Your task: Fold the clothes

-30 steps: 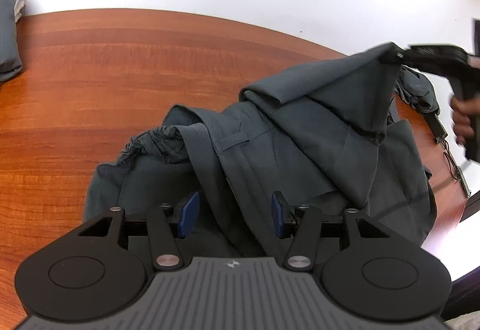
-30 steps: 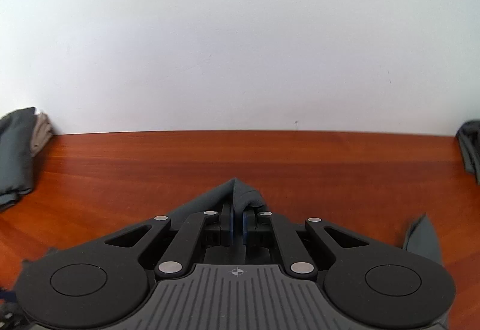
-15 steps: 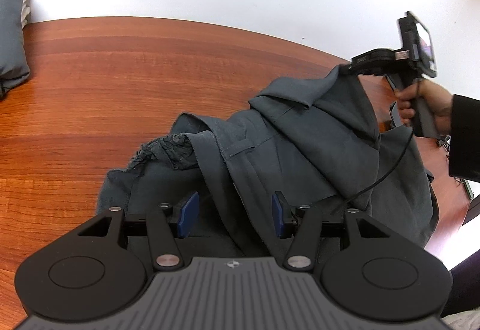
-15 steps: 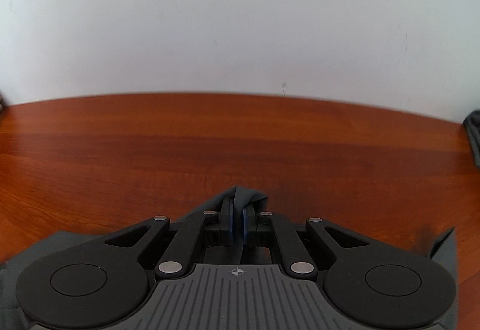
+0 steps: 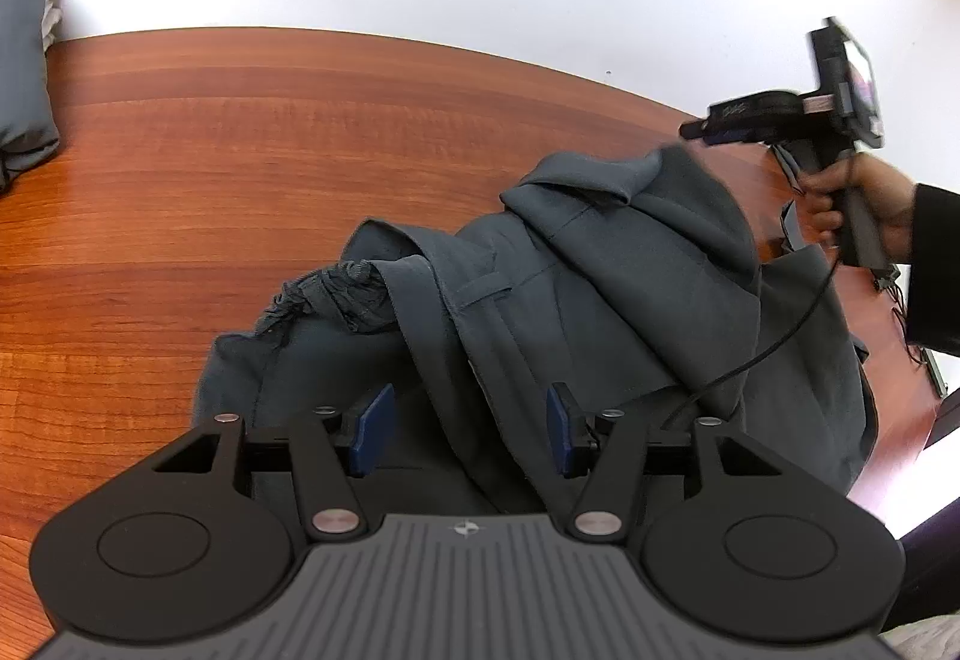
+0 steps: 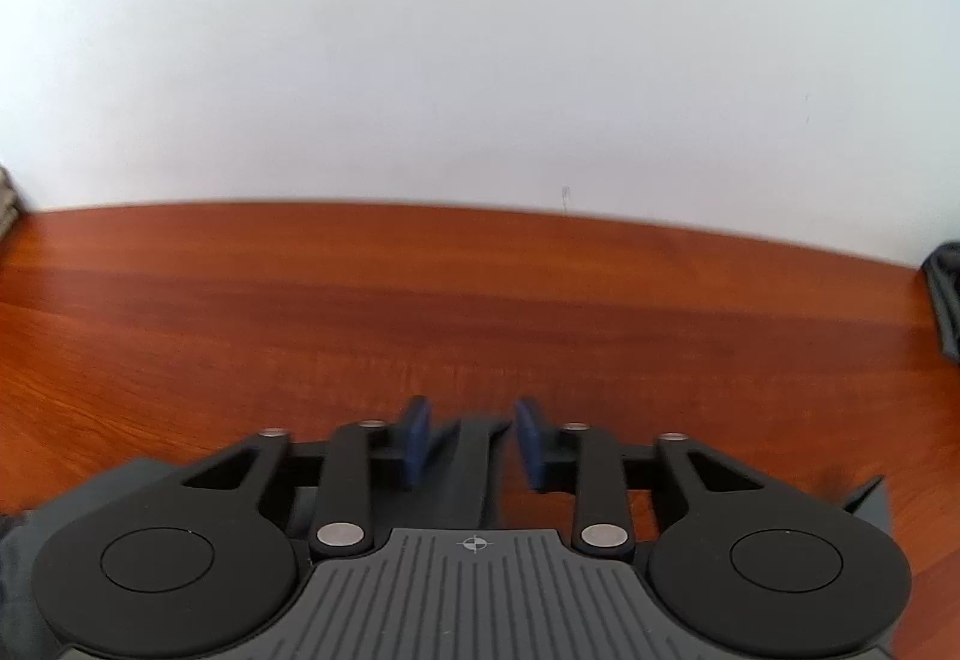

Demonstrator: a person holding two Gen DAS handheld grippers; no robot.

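Note:
A dark grey garment [image 5: 630,264] lies crumpled on the wooden table [image 5: 240,150]. My left gripper [image 5: 469,402] hovers over its near part, jaws open, with a fold of cloth running under the gap and neither pad pressing. My right gripper [image 5: 699,131], held by a hand [image 5: 852,204], sits just past the garment's far right corner. In the right wrist view the right gripper [image 6: 471,417] has its jaws opening. A strip of the grey cloth [image 6: 474,456] hangs loose between the blue pads [image 6: 416,420], no longer pinched.
A stack of folded grey clothes [image 5: 24,60] rests at the table's far left against the white wall. Another dark item [image 6: 945,300] lies at the right edge. A thin black cable [image 5: 780,336] trails over the garment. The table's edge runs close at the right.
The right gripper came down and to the right with the garment's corner, then its jaws parted and let go. The raised fold has sunk onto the heap. The left gripper stayed put.

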